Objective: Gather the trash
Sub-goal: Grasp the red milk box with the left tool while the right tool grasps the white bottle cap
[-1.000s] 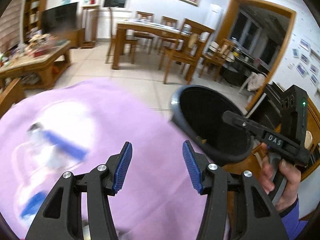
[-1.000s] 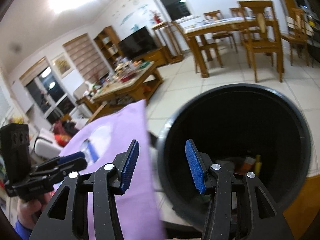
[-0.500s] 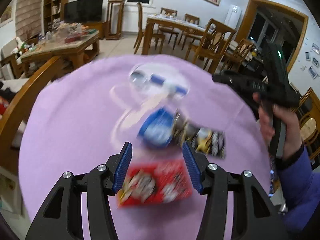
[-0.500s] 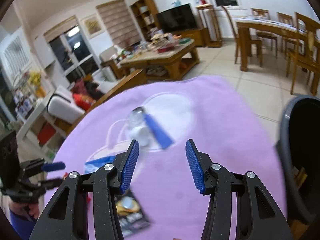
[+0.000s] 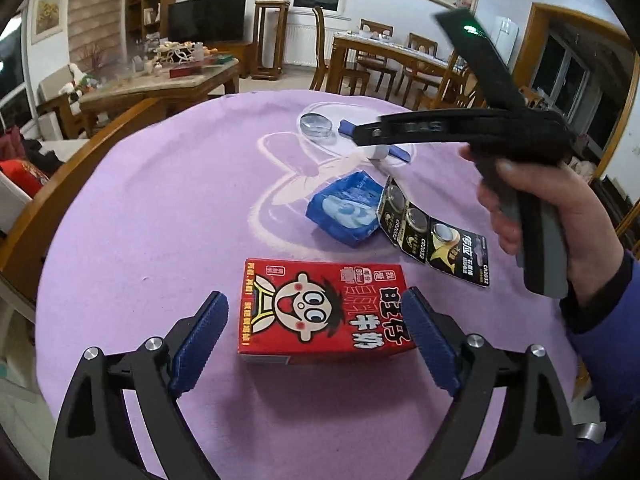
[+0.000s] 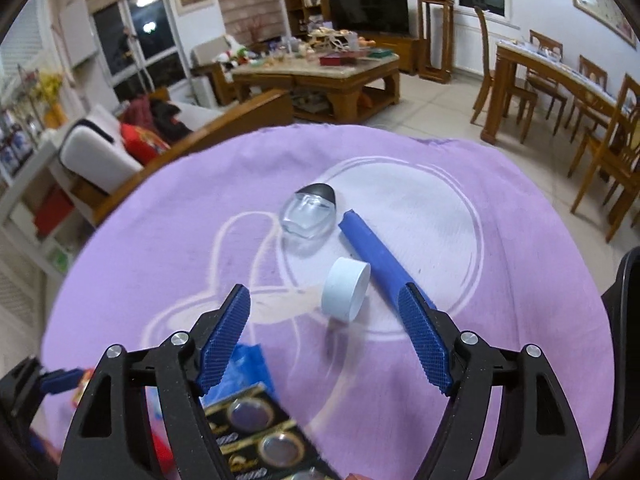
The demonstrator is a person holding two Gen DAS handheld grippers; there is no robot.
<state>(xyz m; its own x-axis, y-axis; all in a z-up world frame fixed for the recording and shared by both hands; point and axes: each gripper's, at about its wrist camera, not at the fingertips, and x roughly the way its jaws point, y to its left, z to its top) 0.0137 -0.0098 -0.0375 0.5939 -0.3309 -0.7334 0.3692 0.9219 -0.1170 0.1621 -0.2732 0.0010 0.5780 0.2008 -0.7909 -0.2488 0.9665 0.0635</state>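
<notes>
Left wrist view shows your left gripper spread wide around the red milk carton on the purple cloth, while right wrist view shows your right gripper gaping, empty, above the white cap.

Red milk carton between tongs (gaping)

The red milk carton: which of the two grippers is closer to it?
Left. The left gripper has its open fingers either side of the red milk carton; the right gripper hovers farther back over the white cap.
</notes>
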